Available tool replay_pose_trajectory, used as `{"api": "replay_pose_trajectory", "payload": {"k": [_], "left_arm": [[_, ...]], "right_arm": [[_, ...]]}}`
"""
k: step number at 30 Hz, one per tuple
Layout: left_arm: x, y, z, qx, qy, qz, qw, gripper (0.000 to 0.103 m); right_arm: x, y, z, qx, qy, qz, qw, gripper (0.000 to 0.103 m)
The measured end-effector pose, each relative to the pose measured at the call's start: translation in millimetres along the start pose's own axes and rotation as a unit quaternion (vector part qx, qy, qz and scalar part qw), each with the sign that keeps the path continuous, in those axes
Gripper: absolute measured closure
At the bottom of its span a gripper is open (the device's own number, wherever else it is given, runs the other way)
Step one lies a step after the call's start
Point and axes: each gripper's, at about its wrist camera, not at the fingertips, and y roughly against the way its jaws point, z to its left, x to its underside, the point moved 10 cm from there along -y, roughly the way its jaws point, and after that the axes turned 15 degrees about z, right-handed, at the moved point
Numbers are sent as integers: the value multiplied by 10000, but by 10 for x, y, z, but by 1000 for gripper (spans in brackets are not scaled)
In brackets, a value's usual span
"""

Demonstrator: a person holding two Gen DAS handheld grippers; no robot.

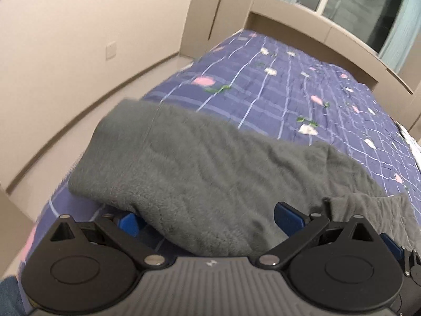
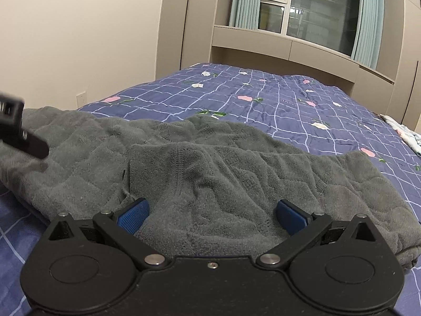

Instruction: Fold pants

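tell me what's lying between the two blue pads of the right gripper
Grey fleece of the pants fills the gap between the right gripper's open blue pads, bunched in folds; no quilt shows through there. The right wrist view shows it.

Grey fleece pants (image 2: pixel 210 168) lie rumpled across bed.

A blue checked floral quilt (image 2: pixel 263 100) lies below a curtained window (image 2: pixel 310 10)

Both wrist cams low, close, facing window; share pants (image 1: pixel 200 163), bed (image 2: pixel 263 97).
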Motion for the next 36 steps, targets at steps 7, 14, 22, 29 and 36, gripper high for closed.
{"api": "replay_pose_trajectory", "payload": {"k": [7,14,22,29,36], "left_arm": [[-94,75,-98,24,-139,-118,9998,1],[47,-92,162,277,120,371,9989,1],[154,-205,314,650,88,678,9955,1],[179,-184,420,336,178,688,9969,1],[166,-149,544,319,357,704,9964,1]], "right_arm": [[6,-3,-1,-2,-9,-26,10000,0],[8,-3,-1,-4,-10,-26,10000,0],[6,3,1,7,-5,-56,10000,0],[14,6,-4,-13,-22,-83,10000,0],[21,5,-6,-42,-43,-101,9999,0]]}}
